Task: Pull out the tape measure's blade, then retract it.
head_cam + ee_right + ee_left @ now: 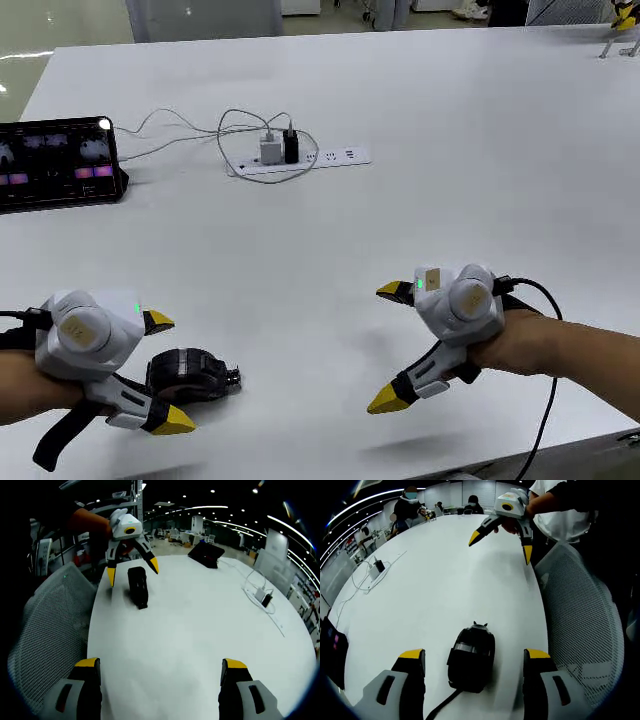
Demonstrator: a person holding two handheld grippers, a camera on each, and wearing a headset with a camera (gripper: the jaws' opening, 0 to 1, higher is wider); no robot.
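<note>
At the lower left of the head view, we see the left gripper (167, 372), white with yellow tips, held in a person's hand just above the white table (400, 200). Its 2 jaws stand wide apart. The black tape measure (190, 375) lies flat on the table between them, and the left gripper view shows a gap on each side. The blade tab sits at the end of the case that faces away from the gripper. A dark strap runs from the near end toward the bottom of that view. Any lettering on the case is too small to read.

At the lower right of the head view is the right gripper (388, 346). Its 2 jaws are also spread wide and hold nothing, well apart from the tape measure. A pale label on each gripper body is unreadable.

Toward the upper left are a dark tablet (55, 162) with a lit screen and a white power strip (305, 160) with 2 plugs and looped cables.
</note>
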